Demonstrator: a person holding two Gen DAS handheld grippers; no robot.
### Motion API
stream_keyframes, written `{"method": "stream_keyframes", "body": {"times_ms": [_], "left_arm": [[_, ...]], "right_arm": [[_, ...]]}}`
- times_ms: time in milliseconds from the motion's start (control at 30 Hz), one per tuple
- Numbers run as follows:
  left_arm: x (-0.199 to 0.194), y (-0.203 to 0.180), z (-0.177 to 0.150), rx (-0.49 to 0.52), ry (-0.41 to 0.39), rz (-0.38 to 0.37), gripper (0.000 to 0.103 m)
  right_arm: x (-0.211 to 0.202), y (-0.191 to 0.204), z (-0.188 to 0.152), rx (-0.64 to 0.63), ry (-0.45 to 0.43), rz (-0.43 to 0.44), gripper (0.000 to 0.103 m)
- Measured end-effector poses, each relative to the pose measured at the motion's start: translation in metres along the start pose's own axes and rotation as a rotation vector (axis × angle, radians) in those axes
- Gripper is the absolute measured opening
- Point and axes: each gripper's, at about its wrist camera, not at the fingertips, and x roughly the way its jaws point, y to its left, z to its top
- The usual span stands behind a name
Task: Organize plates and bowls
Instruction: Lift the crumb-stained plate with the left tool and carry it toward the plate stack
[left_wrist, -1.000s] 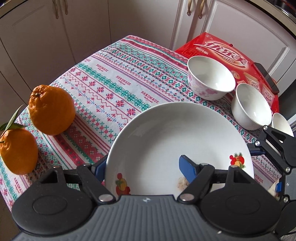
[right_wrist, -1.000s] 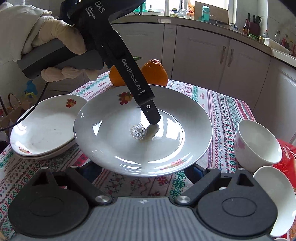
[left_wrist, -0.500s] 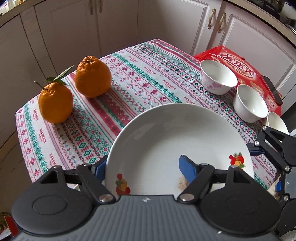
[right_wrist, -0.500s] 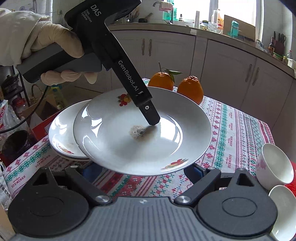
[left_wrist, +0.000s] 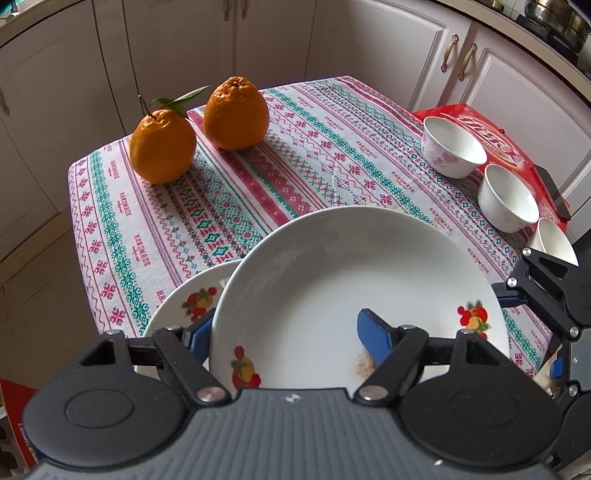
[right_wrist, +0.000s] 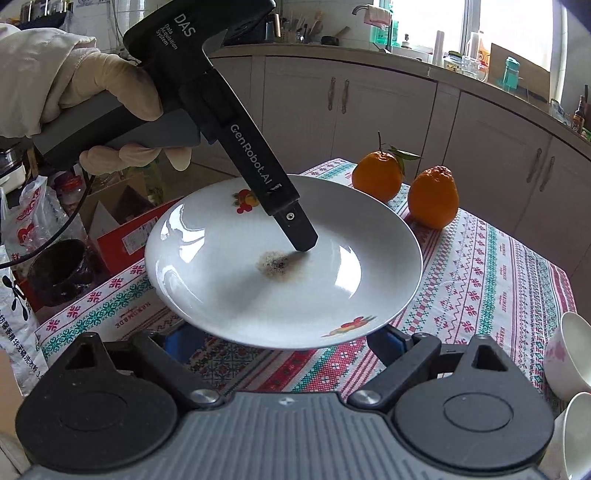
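Observation:
My left gripper (left_wrist: 284, 332) is shut on the rim of a white plate (left_wrist: 343, 280) with fruit prints and a brown stain, one finger above and one below. It holds the plate above a second plate (left_wrist: 184, 299) at the table's near left corner. The right wrist view shows the held plate (right_wrist: 332, 280) lifted off the cloth with the left gripper's upper finger (right_wrist: 295, 225) on it. My right gripper (right_wrist: 284, 339) is open and empty, just under the plate's near rim. Three white bowls (left_wrist: 454, 151) (left_wrist: 508, 203) (left_wrist: 554, 243) sit at the right.
Two oranges (left_wrist: 162, 146) (left_wrist: 236, 112) sit at the table's far left. A red packet (left_wrist: 491, 140) and a dark phone (left_wrist: 552, 192) lie under and beside the bowls. Boxes and bags (right_wrist: 118, 218) stand on the floor left of the table. Cabinets surround the table.
My left gripper has carried the plate leftwards, over the second plate at the table's corner. The oranges and bowls stay put. The right gripper followed beneath the plate, still open.

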Motion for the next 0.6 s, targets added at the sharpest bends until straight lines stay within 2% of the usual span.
{"method": "stream_keyframes", "body": {"times_ms": [333,600], "left_arm": [[0.011,0.016,-0.020,-0.056,0.000,-0.019,0.078],[0.013,0.023,-0.024,-0.084,-0.011,-0.036,0.078]], "right_arm": [[0.010,0.007,0.001,-0.024,0.034,0.003,0.097],[0.014,0.012,0.003,-0.051,0.045,-0.008,0.097]]}}
